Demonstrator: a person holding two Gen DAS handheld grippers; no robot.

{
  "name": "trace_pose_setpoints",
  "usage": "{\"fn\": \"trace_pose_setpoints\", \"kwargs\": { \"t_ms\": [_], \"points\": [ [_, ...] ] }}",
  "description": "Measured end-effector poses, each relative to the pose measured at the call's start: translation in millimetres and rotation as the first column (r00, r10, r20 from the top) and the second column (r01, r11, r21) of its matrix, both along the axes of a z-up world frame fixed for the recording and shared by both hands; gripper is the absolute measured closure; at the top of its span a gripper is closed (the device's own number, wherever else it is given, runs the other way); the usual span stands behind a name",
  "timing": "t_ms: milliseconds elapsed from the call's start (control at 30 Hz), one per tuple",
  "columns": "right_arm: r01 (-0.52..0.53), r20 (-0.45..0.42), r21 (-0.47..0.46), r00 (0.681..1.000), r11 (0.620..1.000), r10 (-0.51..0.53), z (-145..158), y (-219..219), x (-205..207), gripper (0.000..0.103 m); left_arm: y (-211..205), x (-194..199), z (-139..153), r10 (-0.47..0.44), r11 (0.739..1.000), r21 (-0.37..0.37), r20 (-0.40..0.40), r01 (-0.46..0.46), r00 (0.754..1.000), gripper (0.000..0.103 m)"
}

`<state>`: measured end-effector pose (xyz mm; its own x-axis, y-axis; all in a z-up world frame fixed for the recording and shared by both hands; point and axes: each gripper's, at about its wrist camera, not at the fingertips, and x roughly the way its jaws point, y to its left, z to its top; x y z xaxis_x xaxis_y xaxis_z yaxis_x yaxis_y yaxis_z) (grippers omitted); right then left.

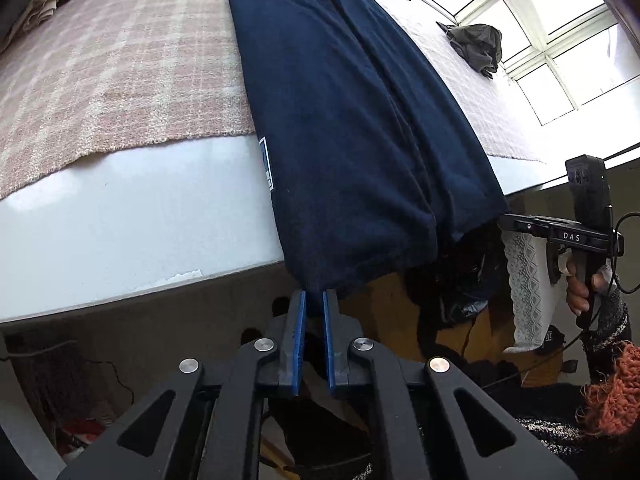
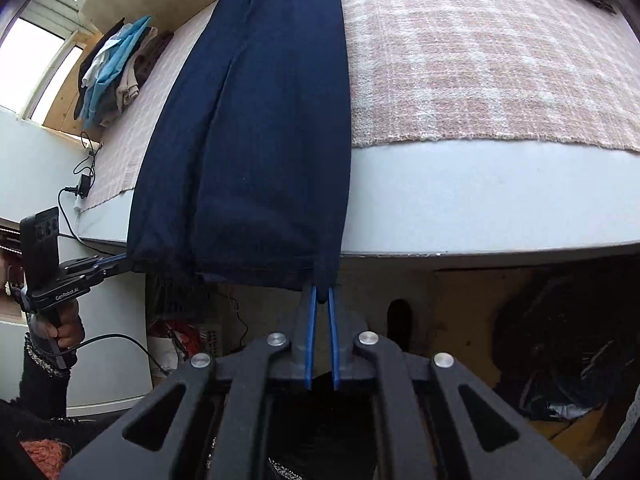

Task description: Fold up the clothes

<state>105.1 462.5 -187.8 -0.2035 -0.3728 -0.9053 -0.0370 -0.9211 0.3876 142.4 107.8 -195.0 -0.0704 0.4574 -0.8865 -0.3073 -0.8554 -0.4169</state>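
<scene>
A long navy garment (image 1: 352, 120) lies lengthwise on the bed, and its near hem hangs over the mattress edge. In the left wrist view my left gripper (image 1: 314, 295) is shut on the hem's left corner, with the cloth pinched between the blue pads. The right gripper (image 1: 505, 219) bites the hem's other corner, held by a hand (image 1: 580, 284). In the right wrist view the navy garment (image 2: 256, 128) fills the middle, and my right gripper (image 2: 322, 293) is shut on its right hem corner. The left gripper (image 2: 120, 259) grips the far corner at the left.
A pink checked blanket (image 1: 120, 72) covers the white mattress (image 1: 140, 220). A crumpled dark grey garment (image 1: 478, 46) lies farther back, near the window. A stack of folded clothes (image 2: 116, 68) sits at the bed's far left, with a charger and cable (image 2: 84, 184) nearby. White lace cloth (image 1: 528, 292) hangs below the edge.
</scene>
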Motion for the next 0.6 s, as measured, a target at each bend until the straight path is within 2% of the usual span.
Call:
{"fn": "trace_pose_setpoints", "kwargs": {
  "t_ms": [33, 67, 133, 200, 300, 367, 500, 600],
  "points": [
    [-0.016, -0.005, 0.016, 1.0, 1.0, 0.017, 1.8, -4.2, 1.6, 0.081, 2.2, 0.7, -2.1, -0.011, 1.0, -0.016, 0.002, 0.011, 1.0, 0.076],
    [-0.015, -0.013, 0.036, 1.0, 0.999, 0.016, 5.3, -6.8, 3.2, 0.078, 4.3, 1.0, -3.9, -0.018, 0.999, -0.033, -0.002, 0.018, 1.0, 0.072],
    [0.006, -0.04, 0.071, 0.999, 0.997, -0.003, 16.6, -10.2, 5.8, 0.078, 7.3, 2.5, -5.7, -0.027, 0.998, -0.048, -0.007, 0.027, 1.0, 0.071],
    [-0.012, -0.094, 0.022, 0.996, 1.0, 0.014, 36.9, -19.3, 0.4, 0.078, 8.0, 6.3, -3.7, -0.015, 1.0, -0.024, -0.005, 0.015, 1.0, 0.071],
    [-0.112, -0.153, -0.053, 0.983, 0.992, 0.103, 60.5, -46.5, -28.9, 0.078, 13.4, 14.0, 3.8, 0.003, 1.0, 0.029, -0.018, -0.002, 1.0, 0.071],
    [-0.181, -0.172, -0.052, 0.97, 0.982, 0.17, 67.3, -68.7, -61.9, 0.078, 30.0, 20.4, 9.6, -0.043, 0.997, 0.063, -0.041, 0.045, 0.998, 0.071],
    [-0.305, -0.127, -0.056, 0.947, 0.951, 0.296, 55.4, -91.0, -134.5, 0.078, 68.3, 21.7, 16.2, -0.095, 0.995, 0.029, -0.132, 0.099, 0.987, 0.071],
    [-0.361, -0.042, 0.021, 0.932, 0.932, 0.361, 36.4, -106.0, -169.2, 0.078, 85.2, 16.4, 14.8, -0.091, 0.995, 0.013, -0.16, 0.095, 0.983, 0.071]
  ]
}}
